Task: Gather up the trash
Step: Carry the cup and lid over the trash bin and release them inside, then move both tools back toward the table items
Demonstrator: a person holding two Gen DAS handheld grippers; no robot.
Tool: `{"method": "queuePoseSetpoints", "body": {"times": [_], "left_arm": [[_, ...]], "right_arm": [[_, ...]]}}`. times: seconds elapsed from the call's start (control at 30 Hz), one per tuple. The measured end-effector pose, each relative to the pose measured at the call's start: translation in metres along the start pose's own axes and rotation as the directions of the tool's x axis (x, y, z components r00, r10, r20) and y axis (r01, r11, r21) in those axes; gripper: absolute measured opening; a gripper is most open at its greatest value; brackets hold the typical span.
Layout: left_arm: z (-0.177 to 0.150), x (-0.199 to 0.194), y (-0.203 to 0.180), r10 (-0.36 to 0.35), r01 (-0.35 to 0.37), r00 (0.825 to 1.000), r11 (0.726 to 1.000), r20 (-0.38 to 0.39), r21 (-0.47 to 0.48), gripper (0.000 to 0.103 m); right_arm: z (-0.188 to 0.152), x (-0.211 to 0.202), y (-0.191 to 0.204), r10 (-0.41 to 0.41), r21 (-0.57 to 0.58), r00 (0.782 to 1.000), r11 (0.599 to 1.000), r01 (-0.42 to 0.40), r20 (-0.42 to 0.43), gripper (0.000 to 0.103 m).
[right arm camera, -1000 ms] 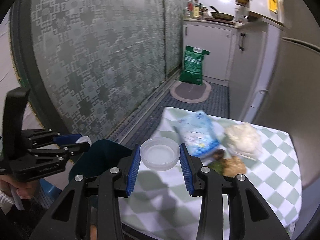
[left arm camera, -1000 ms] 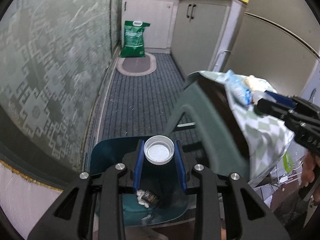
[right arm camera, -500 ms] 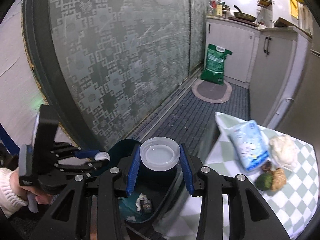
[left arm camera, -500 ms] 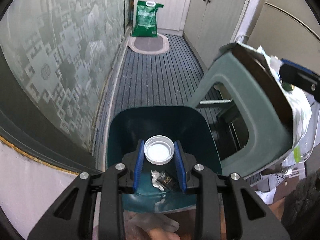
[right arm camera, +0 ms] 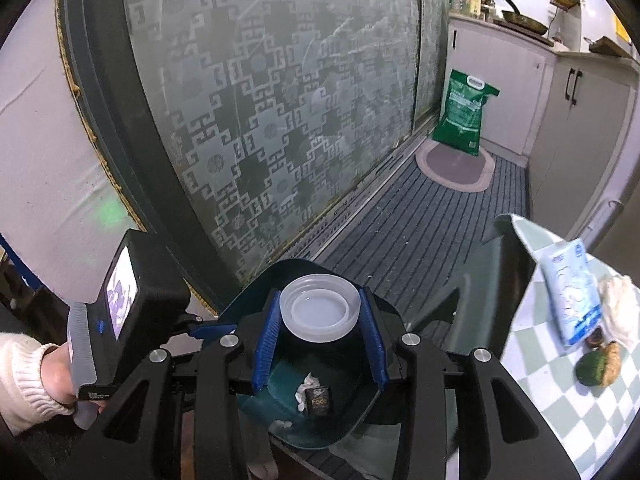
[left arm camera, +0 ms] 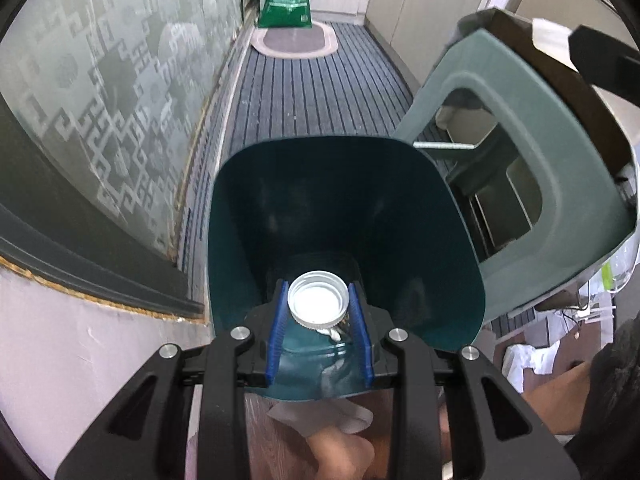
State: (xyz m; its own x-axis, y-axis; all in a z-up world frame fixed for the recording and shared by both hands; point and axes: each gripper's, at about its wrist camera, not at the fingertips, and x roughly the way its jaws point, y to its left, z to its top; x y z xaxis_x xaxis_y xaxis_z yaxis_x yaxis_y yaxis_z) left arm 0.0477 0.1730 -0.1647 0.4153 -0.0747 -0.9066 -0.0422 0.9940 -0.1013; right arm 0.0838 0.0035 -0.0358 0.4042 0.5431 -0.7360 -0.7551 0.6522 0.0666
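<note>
My left gripper (left arm camera: pixel 319 309) is shut on a white screw cap (left arm camera: pixel 319 300) and holds it over the open mouth of a dark teal bin (left arm camera: pixel 440 264). My right gripper (right arm camera: pixel 319 318) is shut on a translucent plastic lid (right arm camera: pixel 319 310) above the same bin (right arm camera: pixel 256 288). A crumpled tissue (right arm camera: pixel 306 384) and a small black packet (right arm camera: pixel 319 400) lie on the bin's bottom. The left gripper's body and camera (right arm camera: pixel 120 300) show at the left of the right wrist view.
A green stool-like table (left arm camera: pixel 532 184) with a checked cloth (right arm camera: pixel 560 392) stands right of the bin, bearing a blue-white packet (right arm camera: pixel 572 292) and food scraps (right arm camera: pixel 600 364). A patterned glass door (right arm camera: pixel 260 100) runs along the left. A green sack (right arm camera: pixel 464 112) and cabinets (right arm camera: pixel 580 112) stand at the far end.
Both grippers swung away from the table top and down over the teal bin. The bin now fills the centre of both views; both still hold their lids.
</note>
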Motion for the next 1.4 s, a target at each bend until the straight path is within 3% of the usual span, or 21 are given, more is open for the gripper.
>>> {"method": "queuePoseSetpoints", "body": {"times": [0.33, 0.67, 0.8, 0.93, 1.0, 1.23, 1.4], "left_arm": [[-0.014, 0.028, 0.0, -0.026, 0.027, 0.995, 1.0, -0.095, 0.014, 0.033], [-0.012, 0.025, 0.007, -0.034, 0.034, 0.996, 0.999, -0.085, -0.007, 0.036], [-0.01, 0.01, 0.008, -0.017, 0.017, 0.999, 1.0, -0.038, -0.003, 0.022], [-0.005, -0.02, 0.009, 0.002, -0.001, 0.998, 1.0, 0.057, -0.013, 0.021], [-0.001, -0.035, 0.01, 0.013, -0.011, 0.995, 1.0, 0.103, -0.024, 0.015], [0.012, -0.082, 0.01, 0.047, -0.034, 0.972, 0.998, 0.231, -0.06, 0.011], [0.018, -0.115, 0.003, 0.025, -0.005, 0.949, 0.998, 0.313, -0.064, 0.011]], "right_arm": [[-0.008, 0.036, 0.0, 0.0, 0.024, 0.996, 1.0, 0.003, -0.092, 0.04], [-0.023, 0.071, 0.001, -0.009, 0.014, 0.983, 1.0, 0.012, -0.185, 0.039], [-0.027, 0.08, 0.001, -0.008, 0.015, 0.978, 1.0, 0.012, -0.21, 0.039], [-0.033, 0.091, 0.002, -0.005, 0.015, 0.971, 1.0, 0.009, -0.24, 0.039], [-0.037, 0.097, 0.004, -0.006, 0.007, 0.966, 1.0, 0.009, -0.258, 0.039], [-0.054, 0.117, 0.014, -0.01, -0.03, 0.946, 1.0, 0.001, -0.323, 0.04], [-0.067, 0.129, 0.023, -0.02, -0.069, 0.93, 0.998, -0.005, -0.368, 0.041]]}}
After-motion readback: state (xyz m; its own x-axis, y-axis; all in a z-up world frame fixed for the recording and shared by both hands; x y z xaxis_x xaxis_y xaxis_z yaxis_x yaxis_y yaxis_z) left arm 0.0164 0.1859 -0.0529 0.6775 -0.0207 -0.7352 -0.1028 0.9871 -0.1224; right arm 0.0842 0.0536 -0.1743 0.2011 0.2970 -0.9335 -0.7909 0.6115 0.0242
